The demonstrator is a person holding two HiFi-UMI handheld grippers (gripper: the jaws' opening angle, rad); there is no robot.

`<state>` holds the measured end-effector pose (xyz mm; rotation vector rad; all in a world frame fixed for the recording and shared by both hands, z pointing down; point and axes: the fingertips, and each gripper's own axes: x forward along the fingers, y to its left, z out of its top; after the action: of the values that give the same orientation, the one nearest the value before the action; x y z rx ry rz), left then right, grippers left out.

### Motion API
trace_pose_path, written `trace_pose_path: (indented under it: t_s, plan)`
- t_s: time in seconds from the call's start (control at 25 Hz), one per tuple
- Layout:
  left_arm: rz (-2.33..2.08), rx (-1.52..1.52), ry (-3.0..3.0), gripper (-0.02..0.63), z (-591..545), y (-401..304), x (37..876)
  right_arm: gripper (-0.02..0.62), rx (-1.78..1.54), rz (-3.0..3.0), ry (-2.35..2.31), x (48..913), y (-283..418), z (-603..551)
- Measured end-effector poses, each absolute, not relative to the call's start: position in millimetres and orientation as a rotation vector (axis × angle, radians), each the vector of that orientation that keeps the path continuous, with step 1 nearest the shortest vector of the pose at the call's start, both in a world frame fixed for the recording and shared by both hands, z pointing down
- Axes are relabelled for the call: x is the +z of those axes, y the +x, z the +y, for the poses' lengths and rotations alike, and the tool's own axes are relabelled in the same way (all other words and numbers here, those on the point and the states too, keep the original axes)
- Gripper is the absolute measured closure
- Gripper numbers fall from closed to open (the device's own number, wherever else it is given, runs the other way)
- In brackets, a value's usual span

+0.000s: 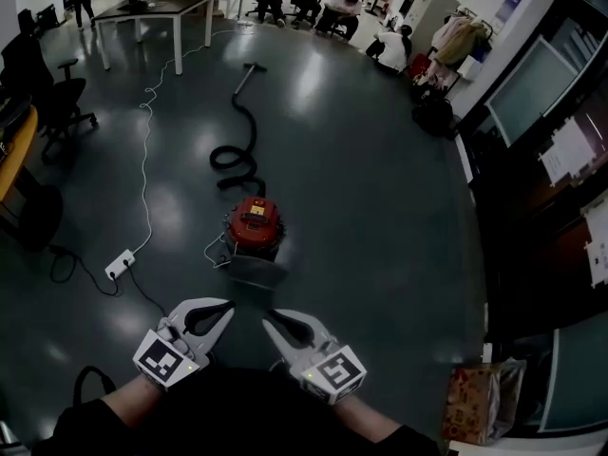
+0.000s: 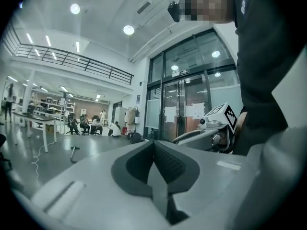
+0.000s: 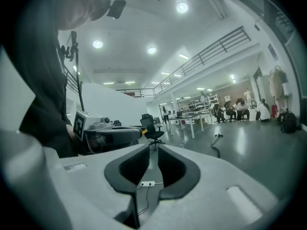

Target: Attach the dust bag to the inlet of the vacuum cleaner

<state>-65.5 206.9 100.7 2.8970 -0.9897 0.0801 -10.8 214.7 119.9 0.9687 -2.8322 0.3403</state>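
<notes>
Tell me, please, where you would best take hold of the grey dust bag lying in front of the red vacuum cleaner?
Probably its near edge, coming from the person's side: the dust bag lies low on the floor, its far edge by the vacuum cleaner, so the near edge looks free.

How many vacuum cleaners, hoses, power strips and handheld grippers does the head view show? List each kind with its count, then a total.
vacuum cleaner: 1
hose: 1
power strip: 1
grippers: 2 (left gripper, right gripper)
total: 5
</notes>
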Motion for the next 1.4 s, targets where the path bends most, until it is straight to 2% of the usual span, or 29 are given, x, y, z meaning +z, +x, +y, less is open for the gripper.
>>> trace_pose_path:
  t_s: [0.16, 0.64, 1.4]
  plan:
    - [-0.969, 0.07, 2.912, 0.604, 217, -28, 89, 0.591, 0.393, -2.918, 0.941, 112, 15, 232]
    - [-0.906, 0.143, 2.944, 0.604, 250, 9, 85, 0.594, 0.379, -2.996, 0.908, 94, 37, 256]
    - [-0.913, 0.162, 2.949, 0.604, 250, -6, 88, 0.594, 0.394, -2.963, 0.884, 102, 24, 259]
